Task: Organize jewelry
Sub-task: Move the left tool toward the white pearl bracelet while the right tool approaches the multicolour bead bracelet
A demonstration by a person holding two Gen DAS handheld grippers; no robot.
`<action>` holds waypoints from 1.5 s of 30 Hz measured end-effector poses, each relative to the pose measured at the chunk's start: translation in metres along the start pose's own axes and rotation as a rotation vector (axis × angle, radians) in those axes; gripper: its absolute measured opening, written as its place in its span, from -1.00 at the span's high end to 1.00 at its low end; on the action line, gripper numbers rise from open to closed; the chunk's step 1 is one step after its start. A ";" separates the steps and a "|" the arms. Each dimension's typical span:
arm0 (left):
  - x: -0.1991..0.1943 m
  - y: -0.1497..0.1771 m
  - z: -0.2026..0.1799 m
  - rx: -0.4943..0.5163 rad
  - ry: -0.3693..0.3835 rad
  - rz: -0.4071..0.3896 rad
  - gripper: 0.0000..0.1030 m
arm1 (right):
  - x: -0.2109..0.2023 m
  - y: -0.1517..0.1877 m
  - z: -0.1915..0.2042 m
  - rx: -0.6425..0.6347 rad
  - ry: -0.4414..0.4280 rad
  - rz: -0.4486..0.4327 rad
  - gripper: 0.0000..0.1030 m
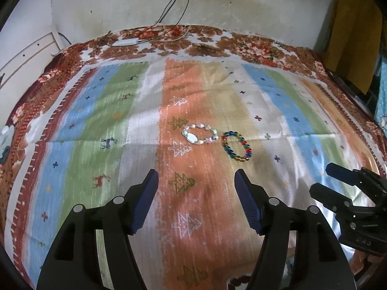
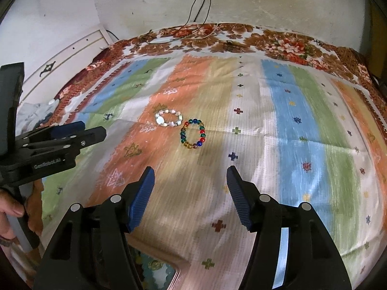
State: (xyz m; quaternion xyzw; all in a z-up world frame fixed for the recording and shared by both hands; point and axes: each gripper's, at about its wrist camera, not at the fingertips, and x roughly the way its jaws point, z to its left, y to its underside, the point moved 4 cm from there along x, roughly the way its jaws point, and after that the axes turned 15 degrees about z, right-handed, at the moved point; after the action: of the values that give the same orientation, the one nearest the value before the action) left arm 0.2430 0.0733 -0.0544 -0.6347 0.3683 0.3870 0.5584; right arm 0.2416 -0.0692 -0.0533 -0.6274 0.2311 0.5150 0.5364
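Two bead bracelets lie side by side on a striped cloth [image 1: 135, 125]. The pale pearl-and-shell bracelet [image 1: 200, 134] is on the left, the multicoloured glass-bead bracelet [image 1: 236, 146] on the right. Both also show in the right wrist view: the pale bracelet [image 2: 168, 118], the coloured bracelet [image 2: 192, 133]. My left gripper [image 1: 196, 176] is open and empty, short of the bracelets. My right gripper [image 2: 190, 172] is open and empty, nearer than the coloured bracelet. Each gripper shows in the other view: the right gripper [image 1: 321, 181], the left gripper [image 2: 95, 129].
The striped cloth [image 2: 278, 125] lies over a floral bedspread [image 1: 254, 46] against a stained wall. Black cables [image 1: 174, 4] hang from the wall onto the bed's far edge. A copper-edged tray corner [image 2: 169, 269] sits under my right gripper. A white panel [image 1: 26, 55] stands at left.
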 end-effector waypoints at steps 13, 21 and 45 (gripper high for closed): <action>0.037 -0.031 0.006 -0.009 -0.014 0.029 -0.27 | 0.036 -0.032 -0.007 -0.001 0.020 0.022 -0.20; 0.064 -0.053 0.011 -0.032 -0.019 0.057 -0.29 | 0.064 -0.048 -0.012 -0.007 0.029 0.049 -0.20; 0.142 -0.091 0.023 -0.080 -0.046 0.168 -0.29 | 0.127 -0.077 -0.029 0.032 0.030 0.168 -0.20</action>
State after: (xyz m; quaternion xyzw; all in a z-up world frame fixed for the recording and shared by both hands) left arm 0.3839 0.1008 -0.1462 -0.6143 0.3915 0.4614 0.5064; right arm 0.3639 -0.0375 -0.1370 -0.6048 0.2990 0.5449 0.4979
